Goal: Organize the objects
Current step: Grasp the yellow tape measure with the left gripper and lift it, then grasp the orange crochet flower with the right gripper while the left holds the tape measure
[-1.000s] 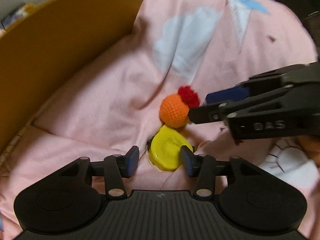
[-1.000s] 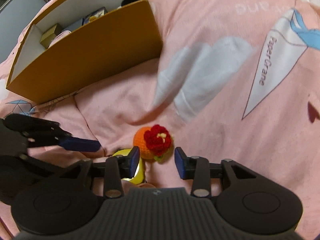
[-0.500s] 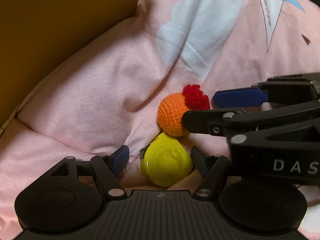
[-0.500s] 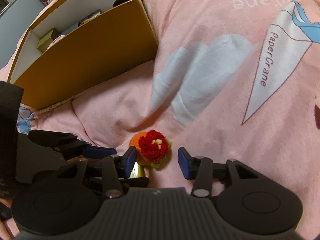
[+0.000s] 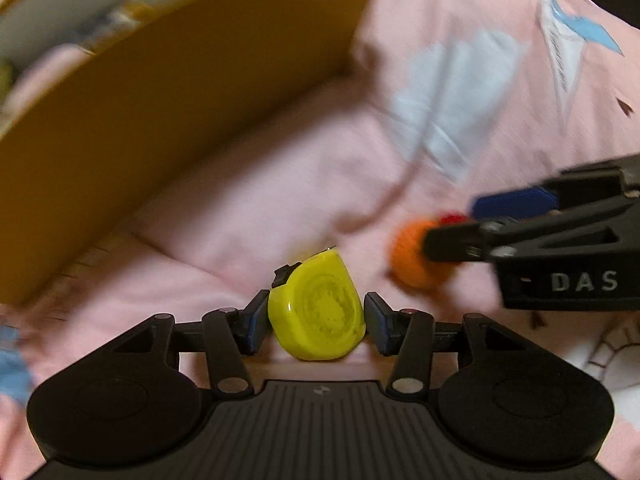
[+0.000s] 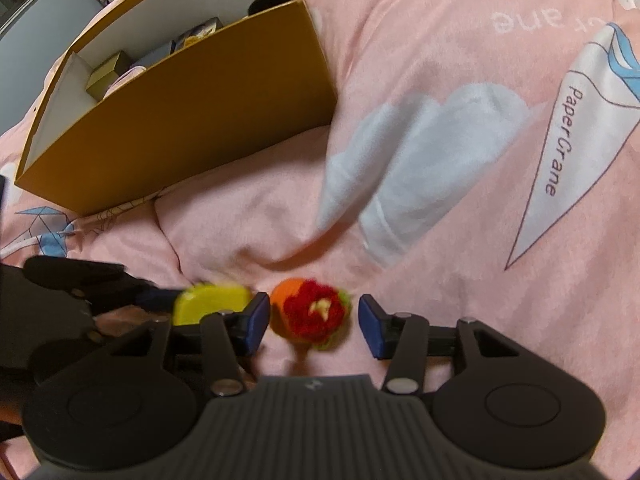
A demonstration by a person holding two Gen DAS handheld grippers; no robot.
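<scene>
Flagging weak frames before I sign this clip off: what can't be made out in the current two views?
- Box contents: the left wrist view is motion-blurred; in the right wrist view the near wall hides most, and what shows is too small to name.
- Crochet ball: in the left wrist view, blurred and partly behind the right gripper.
- Yellow object: whether the left gripper pads press it; the right wrist view shows it blurred.

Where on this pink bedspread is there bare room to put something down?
Free: the pink bedspread right of the orange box, around the white cloud print. Crowded: the near edge, where the yellow object and crocheted ball lie between the jaws.
</scene>
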